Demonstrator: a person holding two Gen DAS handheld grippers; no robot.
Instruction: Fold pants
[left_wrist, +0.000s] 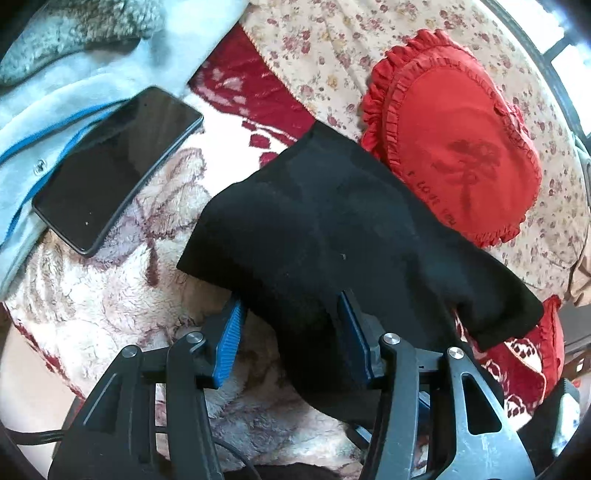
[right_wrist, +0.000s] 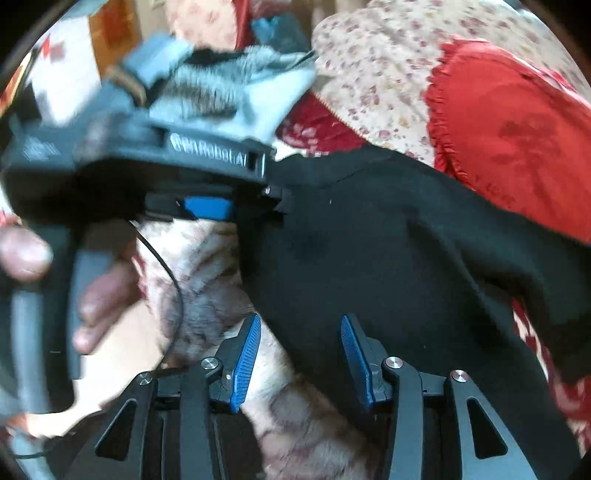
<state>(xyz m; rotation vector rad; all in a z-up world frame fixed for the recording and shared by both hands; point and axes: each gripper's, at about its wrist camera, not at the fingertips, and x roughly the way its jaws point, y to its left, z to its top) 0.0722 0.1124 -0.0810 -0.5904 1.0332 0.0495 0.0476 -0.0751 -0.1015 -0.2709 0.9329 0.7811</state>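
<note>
The black pants (left_wrist: 332, 229) lie bunched on a fleecy cream-and-red blanket (left_wrist: 92, 302). In the left wrist view my left gripper (left_wrist: 291, 306) is open, and a fold of the pants drapes down between its blue pads and over the right finger. In the right wrist view the pants (right_wrist: 388, 258) fill the middle. My right gripper (right_wrist: 301, 325) is open, its jaws straddling the pants' near edge, the right pad over the cloth. The left gripper's body (right_wrist: 147, 166) shows there at upper left, held by a hand (right_wrist: 103, 295).
A black phone (left_wrist: 118, 166) lies on a light blue garment (left_wrist: 55, 103) at upper left. A red heart-shaped frilled cushion (left_wrist: 458, 140) rests on a floral sheet (left_wrist: 332, 48) behind the pants. A thin black cable (right_wrist: 173, 280) runs beside the hand.
</note>
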